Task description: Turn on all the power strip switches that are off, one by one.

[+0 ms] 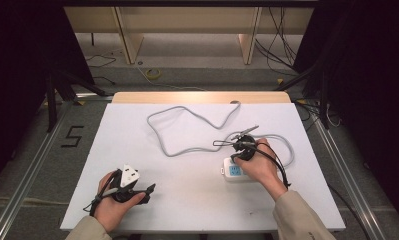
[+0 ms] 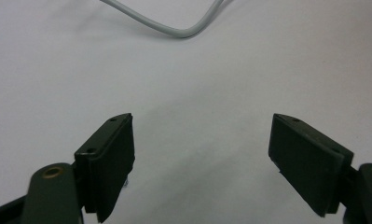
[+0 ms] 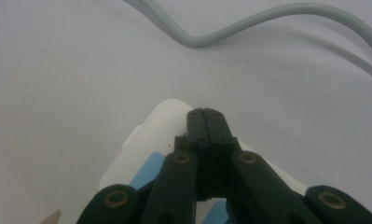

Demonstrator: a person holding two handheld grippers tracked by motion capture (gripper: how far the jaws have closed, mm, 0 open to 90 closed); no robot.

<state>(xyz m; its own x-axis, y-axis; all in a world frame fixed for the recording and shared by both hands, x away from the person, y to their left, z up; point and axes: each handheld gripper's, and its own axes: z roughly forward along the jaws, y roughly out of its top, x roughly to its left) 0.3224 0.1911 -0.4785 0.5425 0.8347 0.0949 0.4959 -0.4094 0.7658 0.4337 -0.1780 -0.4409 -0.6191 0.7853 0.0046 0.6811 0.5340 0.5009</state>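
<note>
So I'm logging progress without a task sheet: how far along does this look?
Nothing looks finished. The grey cable lies loose in loops on the white table. In hand: the right gripper, jaws shut together, is over the white and blue power strip, gripping nothing that can be seen. The left gripper is open over bare table. Whatever handling of strip or cable is meant seems left to do.

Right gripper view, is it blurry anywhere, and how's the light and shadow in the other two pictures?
Right gripper view: the shut jaws of the right hand-held gripper look soft, the power strip under them hazy. Left gripper view: the open left hand-held gripper casts a faint shadow on the table; the cable is fairly sharp. High view: table evenly lit, sides of the room dark.
</note>
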